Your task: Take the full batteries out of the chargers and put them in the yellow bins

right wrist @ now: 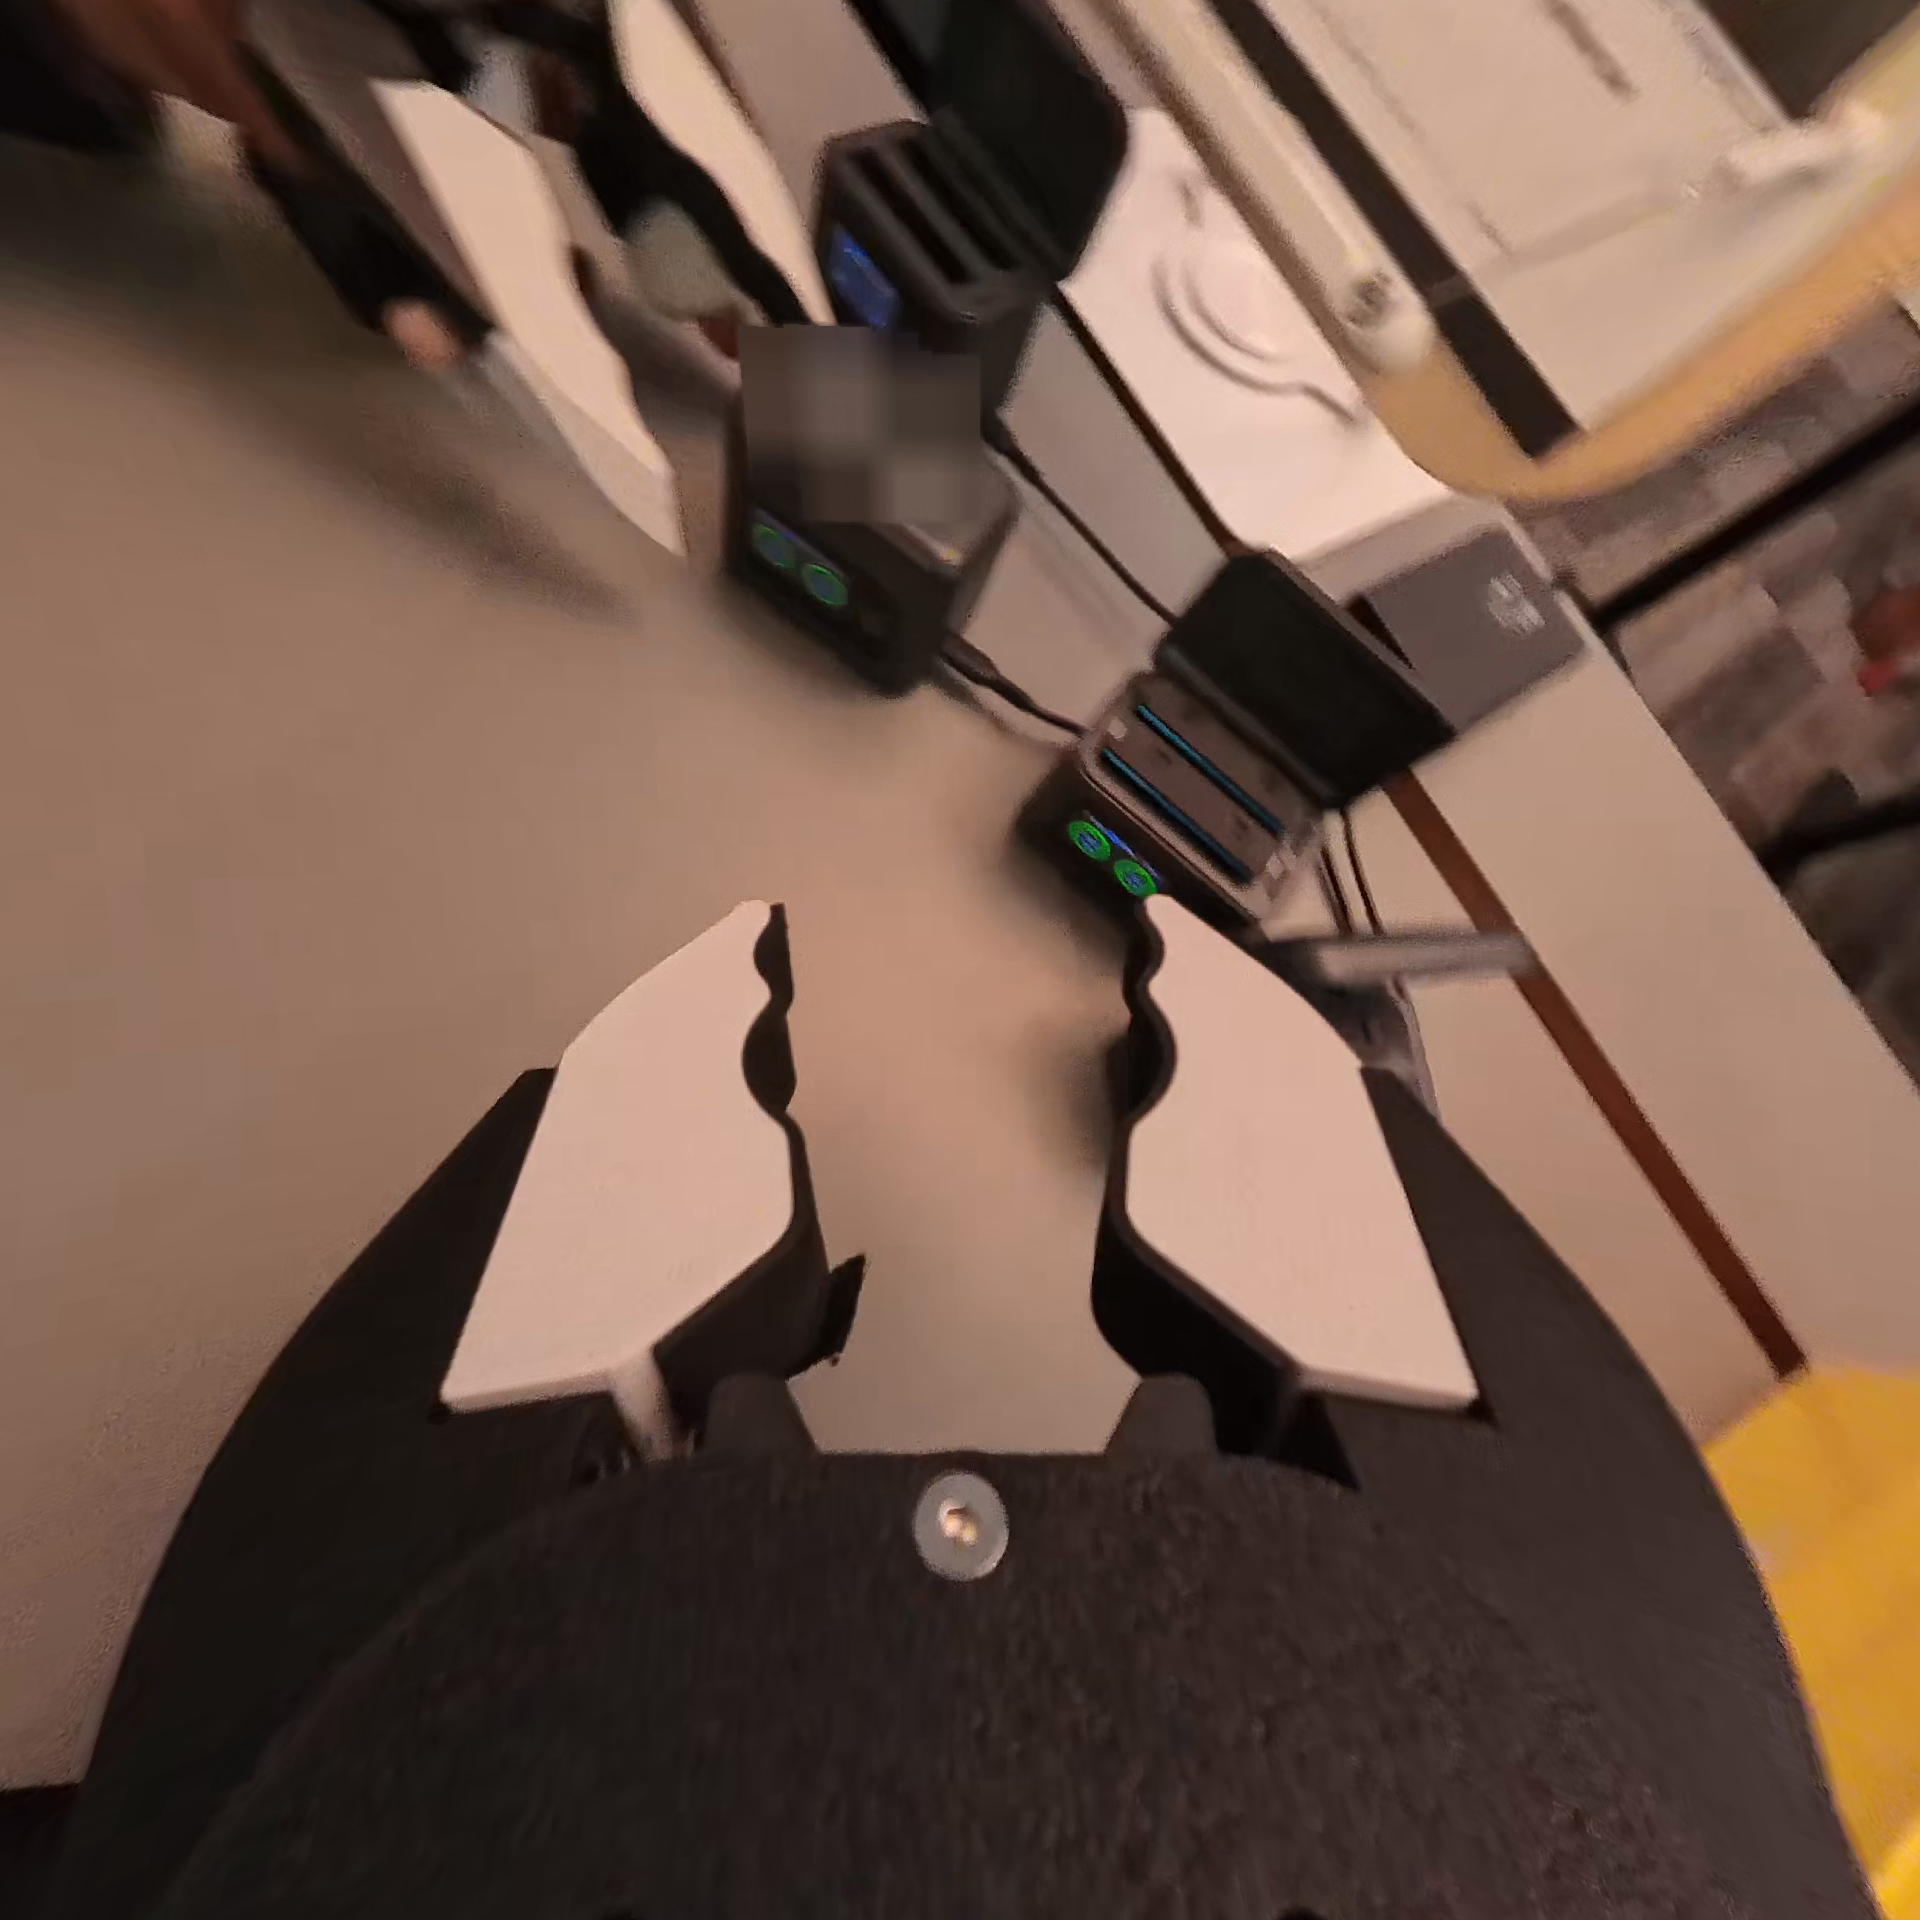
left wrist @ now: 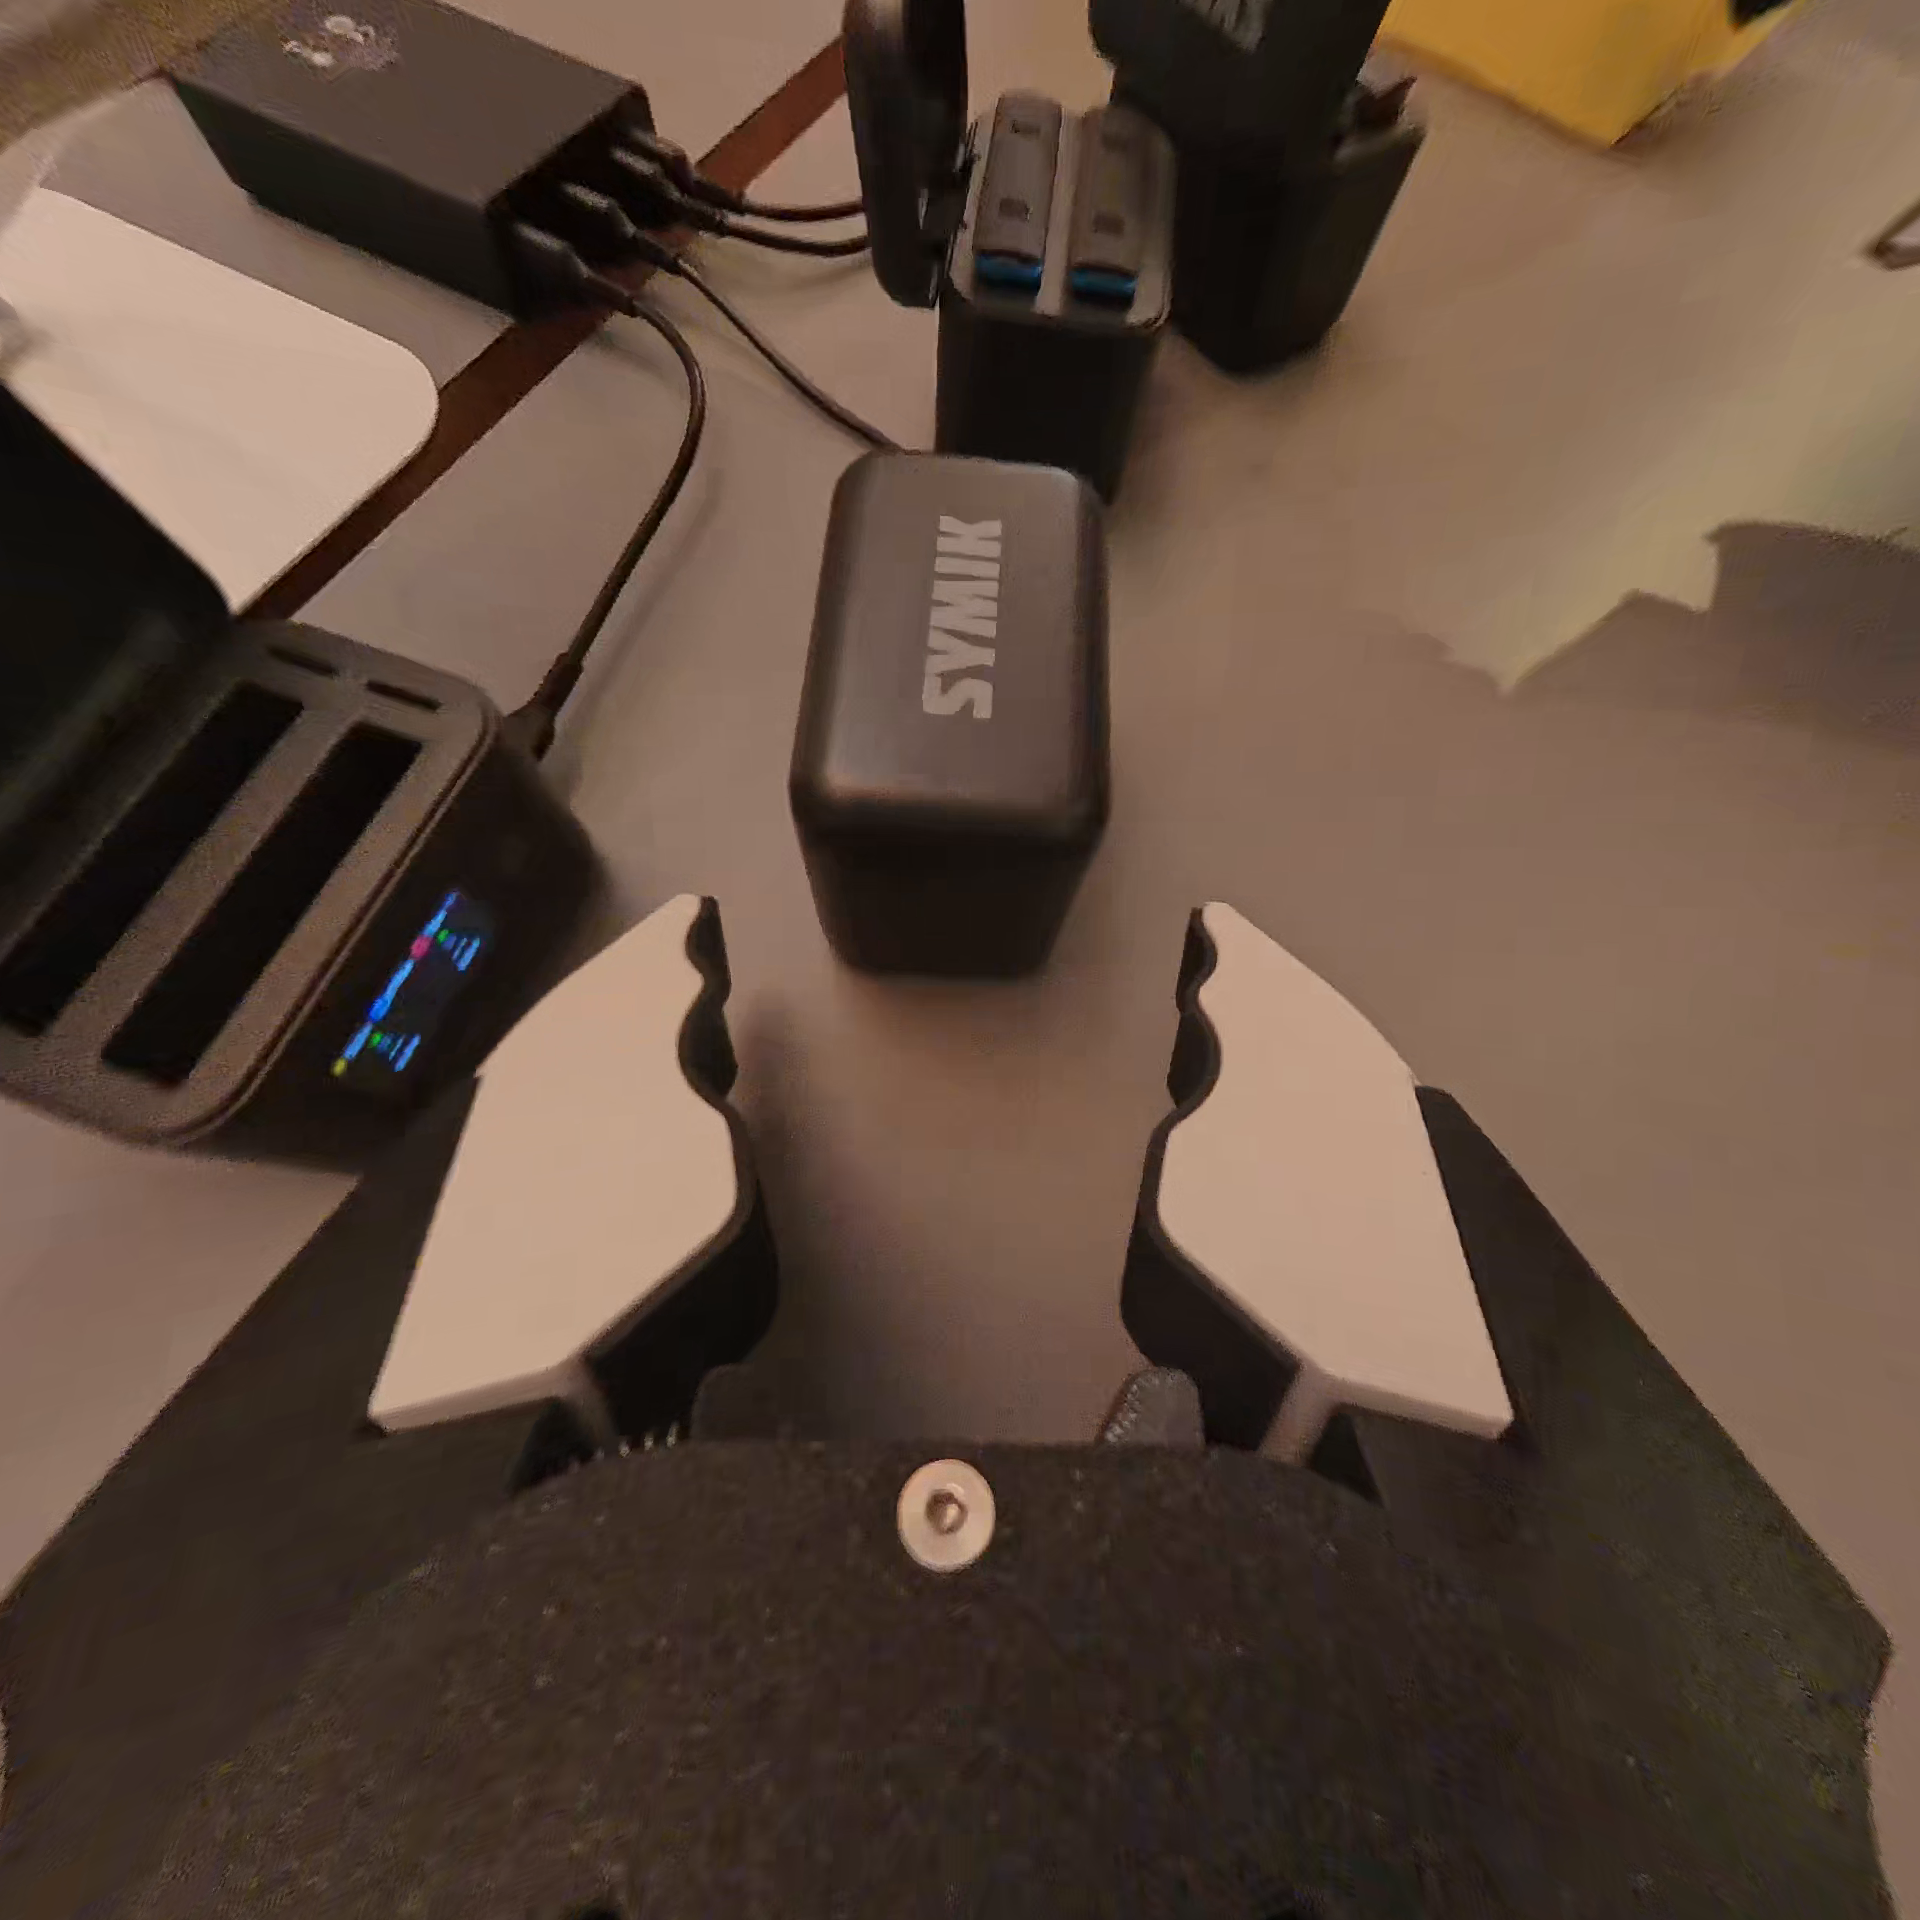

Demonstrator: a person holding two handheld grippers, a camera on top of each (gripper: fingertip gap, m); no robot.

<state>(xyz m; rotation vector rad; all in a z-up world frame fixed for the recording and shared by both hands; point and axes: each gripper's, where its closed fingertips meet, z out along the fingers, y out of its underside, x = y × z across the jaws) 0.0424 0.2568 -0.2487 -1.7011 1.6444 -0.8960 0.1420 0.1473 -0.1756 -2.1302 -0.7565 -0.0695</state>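
Closed charger [left wrist: 951, 717] lengthwise, pointing away.

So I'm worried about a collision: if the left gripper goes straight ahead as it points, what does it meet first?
Probably the closed black charger case, standing right ahead of the open left gripper. Beyond it stands an open charger holding two batteries. Depth is unclear.

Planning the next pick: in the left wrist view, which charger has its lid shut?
The charger directly ahead of the left tool, the closed case. The left charger is open with bare slots; the far charger is open, holding two blue-tabbed batteries.
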